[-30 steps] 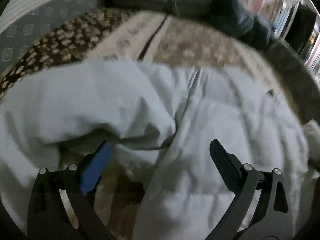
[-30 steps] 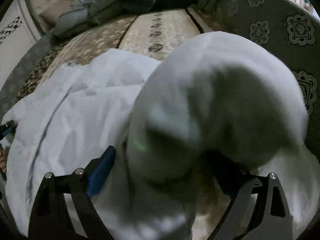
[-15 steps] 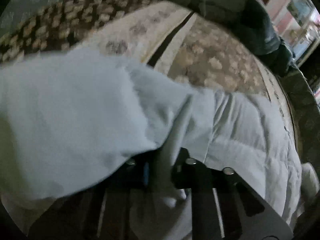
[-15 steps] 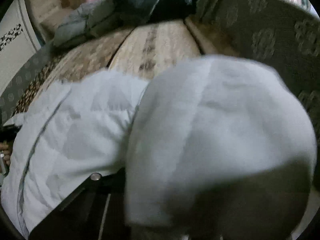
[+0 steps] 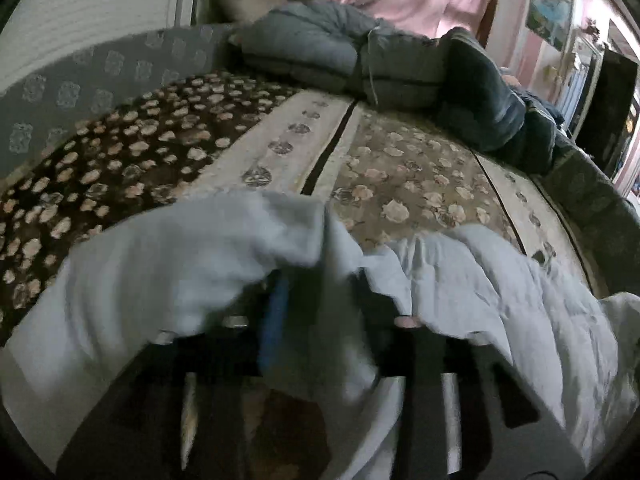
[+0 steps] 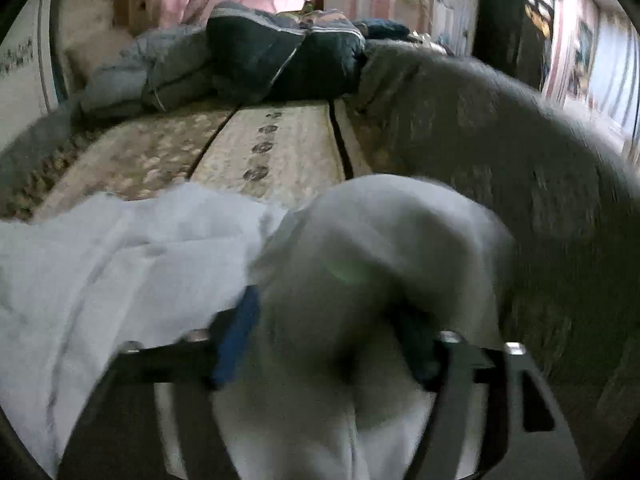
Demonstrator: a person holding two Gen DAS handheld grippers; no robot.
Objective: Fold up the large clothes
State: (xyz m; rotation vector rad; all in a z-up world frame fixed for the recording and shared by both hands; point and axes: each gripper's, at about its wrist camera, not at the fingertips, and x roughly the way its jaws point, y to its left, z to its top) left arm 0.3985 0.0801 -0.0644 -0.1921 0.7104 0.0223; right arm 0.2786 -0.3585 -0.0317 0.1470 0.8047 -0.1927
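A large white padded jacket (image 5: 500,280) lies across the patterned bed and also shows in the right wrist view (image 6: 120,256). My left gripper (image 5: 320,300) is shut on a fold of the jacket, which drapes over its fingers. My right gripper (image 6: 324,328) is closed on a thick bunched part of the jacket (image 6: 380,248), which bulges between and over the jaws. Both hold the fabric lifted off the bed. The fingertips are mostly hidden by cloth.
The bed cover (image 5: 400,168) has brown and beige floral stripes. Folded grey and dark blue jackets (image 5: 400,68) are piled at the far end, also in the right wrist view (image 6: 280,52). A grey patterned sofa edge (image 6: 520,152) runs along the right.
Both grippers closed on the jacket and lifted it. The views tilted up, so more of the bed and the far pile shows.
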